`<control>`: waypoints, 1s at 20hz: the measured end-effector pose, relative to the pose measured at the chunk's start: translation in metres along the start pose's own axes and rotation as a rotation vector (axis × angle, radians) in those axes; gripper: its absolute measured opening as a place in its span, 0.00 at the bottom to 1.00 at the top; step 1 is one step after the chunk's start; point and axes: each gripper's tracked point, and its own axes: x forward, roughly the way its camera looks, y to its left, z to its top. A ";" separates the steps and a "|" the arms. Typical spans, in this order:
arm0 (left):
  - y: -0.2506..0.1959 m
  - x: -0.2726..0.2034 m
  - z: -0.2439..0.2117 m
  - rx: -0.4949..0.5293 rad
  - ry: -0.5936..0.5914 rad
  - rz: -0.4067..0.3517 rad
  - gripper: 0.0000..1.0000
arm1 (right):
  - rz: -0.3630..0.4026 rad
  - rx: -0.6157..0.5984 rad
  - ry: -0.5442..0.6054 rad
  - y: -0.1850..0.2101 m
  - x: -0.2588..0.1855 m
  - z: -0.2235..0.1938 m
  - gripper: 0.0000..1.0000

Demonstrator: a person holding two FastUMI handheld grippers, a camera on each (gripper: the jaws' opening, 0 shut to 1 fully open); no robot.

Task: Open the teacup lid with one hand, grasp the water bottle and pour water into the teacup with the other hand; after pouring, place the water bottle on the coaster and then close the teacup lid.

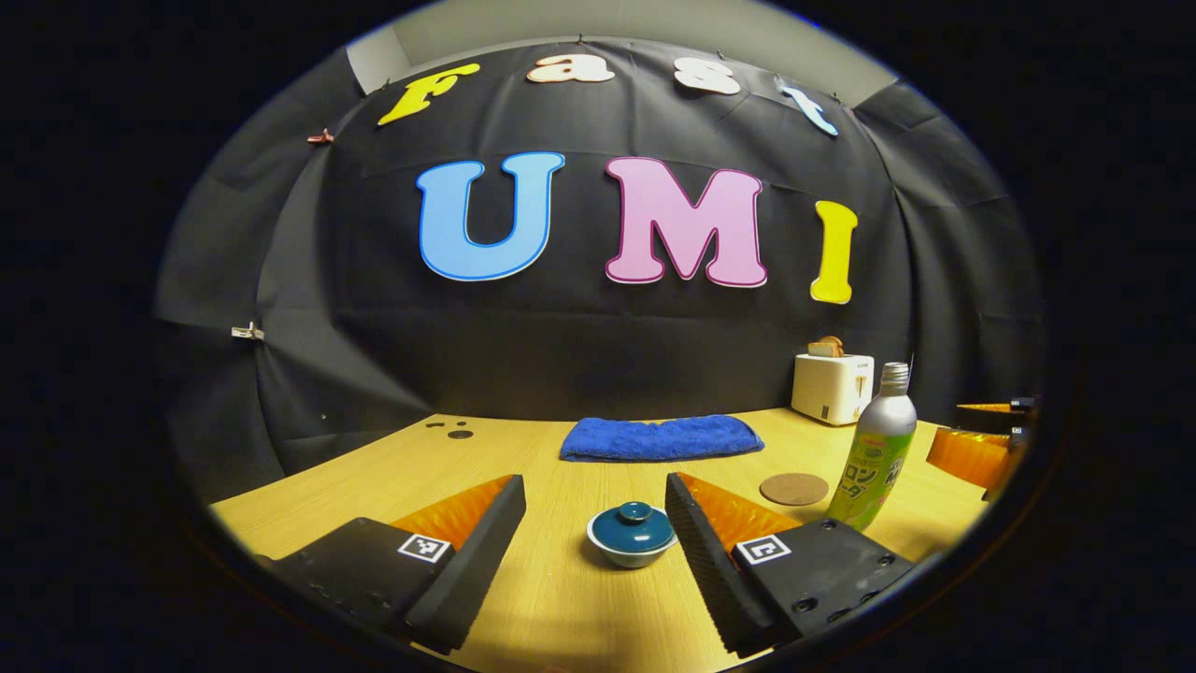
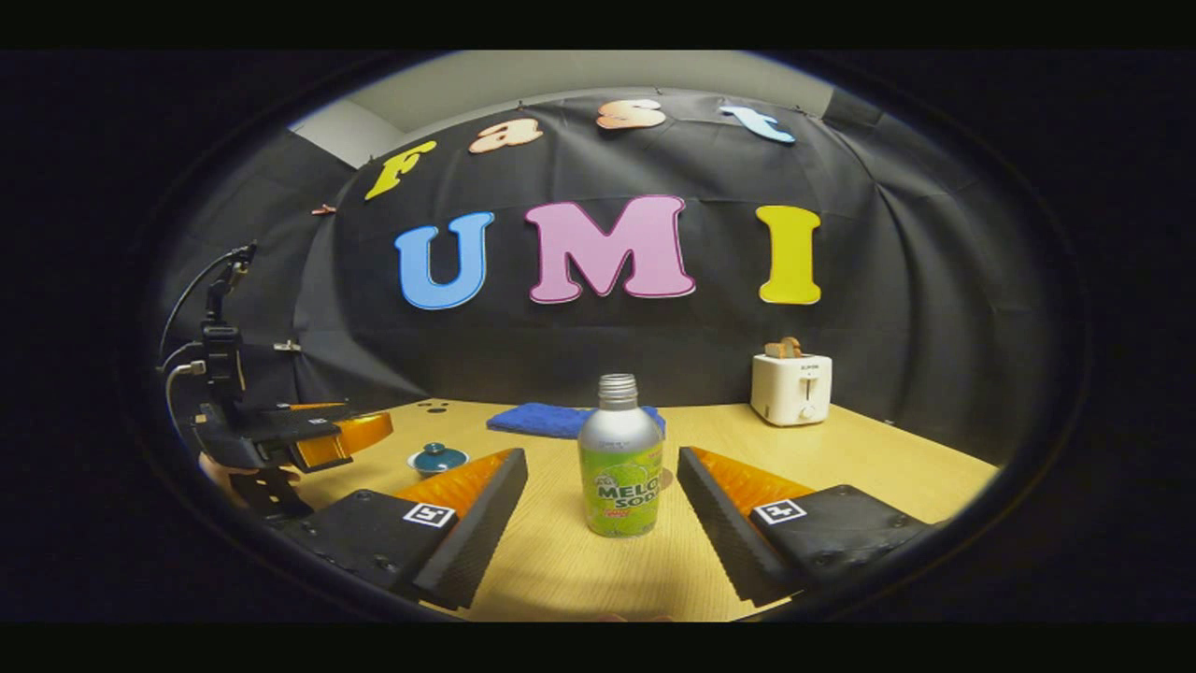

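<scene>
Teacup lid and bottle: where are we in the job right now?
Nothing is done yet. The lid sits on the teacup, with the open left gripper lined up on it. The open right gripper faces the water bottle, ungrasped and uncapped. The coaster is bare. Left: lifting the lid, pouring, placing the bottle, closing.

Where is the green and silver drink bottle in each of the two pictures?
Left gripper view: the green and silver metal bottle stands at the right, upright on the wooden table, just right of the round brown cork coaster.
Right gripper view: the bottle stands at the centre, ahead of the open gap between the right gripper's fingers.
Shared landmark: the white toaster at the back, right of the bottle.
</scene>
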 end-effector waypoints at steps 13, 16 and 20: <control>-0.034 0.063 -0.035 0.096 0.131 -0.105 0.86 | -0.017 -0.013 0.026 -0.016 0.011 -0.021 1.00; -0.037 0.074 -0.045 0.112 0.161 -0.107 0.77 | -0.008 0.000 0.061 -0.016 0.016 -0.033 1.00; -0.039 0.085 -0.056 0.141 0.201 -0.115 0.75 | -0.008 -0.002 0.073 -0.017 0.019 -0.037 0.99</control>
